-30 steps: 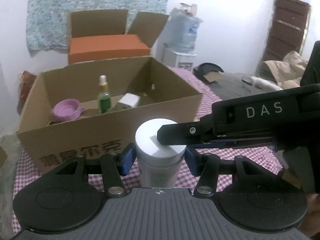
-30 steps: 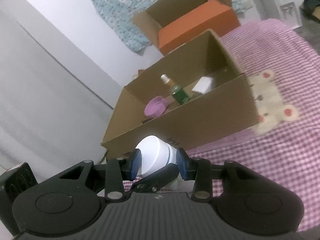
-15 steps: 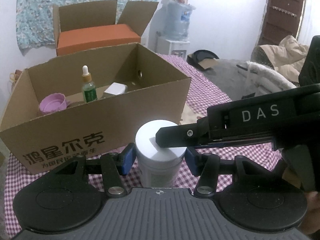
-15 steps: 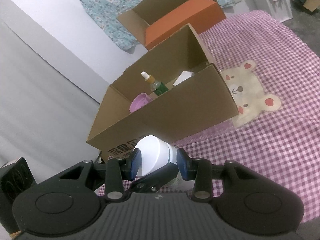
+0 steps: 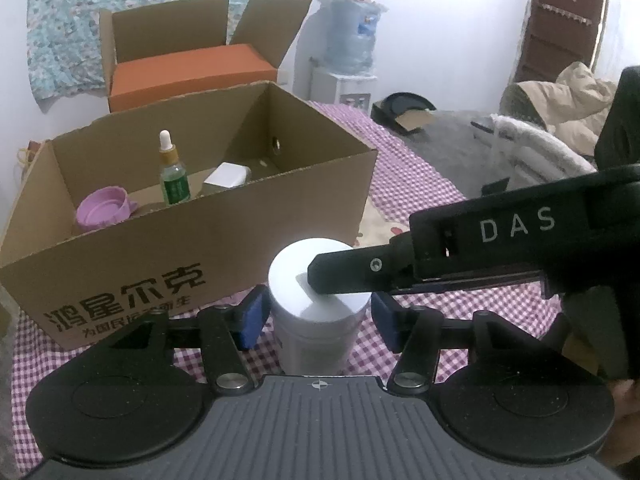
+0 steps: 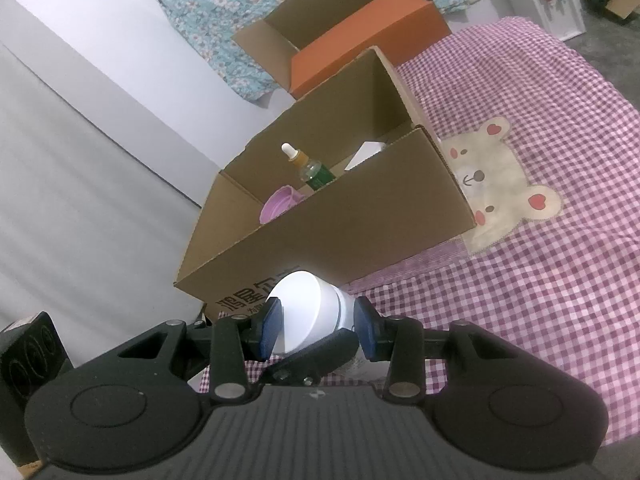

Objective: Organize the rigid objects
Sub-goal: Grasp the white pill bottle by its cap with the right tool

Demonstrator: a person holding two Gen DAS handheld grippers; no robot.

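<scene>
White plastic jar [image 5: 318, 300] is sitting just in front of the cardboard box [image 5: 240, 236], and your right gripper [image 6: 316, 322] is pinching its lid from the side. Your left gripper [image 5: 316, 316] has just been opening, its blue pads [image 5: 252, 316] now standing apart from the jar between them.

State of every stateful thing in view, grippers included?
white jar, upright, lid on
left gripper, open around jar, jaws just opening
right gripper, shut on jar
cardboard box, open-topped
dropper bottle, upright, capped, in box
rear carton, flaps open
</scene>
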